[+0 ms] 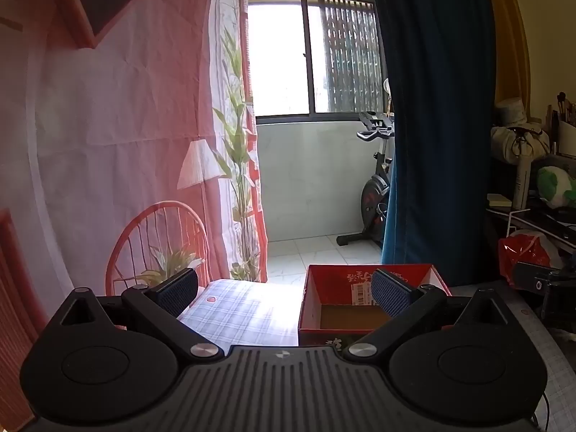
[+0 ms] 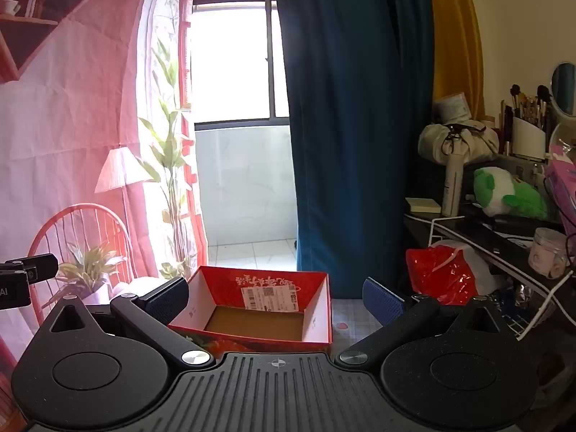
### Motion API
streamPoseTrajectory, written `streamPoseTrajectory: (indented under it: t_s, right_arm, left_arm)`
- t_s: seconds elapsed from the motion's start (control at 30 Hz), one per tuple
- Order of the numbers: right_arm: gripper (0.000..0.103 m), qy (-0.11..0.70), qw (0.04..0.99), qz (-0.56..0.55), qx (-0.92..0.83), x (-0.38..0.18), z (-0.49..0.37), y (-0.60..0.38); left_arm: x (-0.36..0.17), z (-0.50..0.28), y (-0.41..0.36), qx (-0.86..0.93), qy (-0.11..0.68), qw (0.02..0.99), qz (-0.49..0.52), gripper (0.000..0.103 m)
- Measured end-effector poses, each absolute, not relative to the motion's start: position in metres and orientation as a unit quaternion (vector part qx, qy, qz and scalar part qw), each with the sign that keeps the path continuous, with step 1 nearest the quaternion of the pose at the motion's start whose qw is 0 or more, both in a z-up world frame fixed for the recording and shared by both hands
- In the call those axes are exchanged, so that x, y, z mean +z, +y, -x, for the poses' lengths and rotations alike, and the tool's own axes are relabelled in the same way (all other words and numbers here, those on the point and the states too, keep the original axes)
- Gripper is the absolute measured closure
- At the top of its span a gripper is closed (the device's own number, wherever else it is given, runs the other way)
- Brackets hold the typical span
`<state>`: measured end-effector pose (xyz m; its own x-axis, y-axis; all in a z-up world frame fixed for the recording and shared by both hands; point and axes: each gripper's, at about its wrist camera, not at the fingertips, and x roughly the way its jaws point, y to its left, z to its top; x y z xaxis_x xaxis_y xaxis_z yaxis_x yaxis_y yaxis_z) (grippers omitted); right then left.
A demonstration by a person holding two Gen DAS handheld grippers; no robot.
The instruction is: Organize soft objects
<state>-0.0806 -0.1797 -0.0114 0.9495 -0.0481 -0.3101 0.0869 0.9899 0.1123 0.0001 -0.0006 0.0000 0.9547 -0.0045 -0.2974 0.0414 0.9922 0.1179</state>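
Room: pink printed backdrop on the left, bright window far ahead, dark blue curtain (image 1: 432,108) to its right, a table under a checked cloth (image 1: 237,309) near me.

Left wrist view — my left gripper (image 1: 284,293) is spread wide, nothing between the jaws. The red cardboard box (image 1: 370,309) sits on the table just ahead and right of centre, open-topped and empty; my right-hand finger crosses in front of its far right corner. Far right, on a cluttered shelf, a green and white plush toy (image 1: 552,185), well apart from me.

Right wrist view — my right gripper (image 2: 275,300) is also fully spread and holds nothing. The same red cardboard box (image 2: 259,309) lies between my fingers, near and slightly left. Right of it a red plastic bag (image 2: 441,275) slumps near the table edge; above, on the shelf, the green and white plush toy (image 2: 507,192) beside a tied cream cloth bundle (image 2: 457,142).

Judgement: the plush is probably light, squashy, not fragile. I'd pinch deep across the body rather than a limb, so it doesn't slip out. The bag is crinkly and slick — take it at a gathered fold.
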Motion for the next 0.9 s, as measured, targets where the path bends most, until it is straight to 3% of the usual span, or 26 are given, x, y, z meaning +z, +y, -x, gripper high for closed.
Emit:
streamPoseTrajectory:
  t_s: [0.9]
  right_arm:
    - [0.000, 0.157, 0.985, -0.064, -0.036, -0.0140, 0.0811, -0.1816]
  left_arm:
    - [-0.0018, -0.0029, 0.0021, -0.013, 0.154, 0.986, -0.057, 0.000]
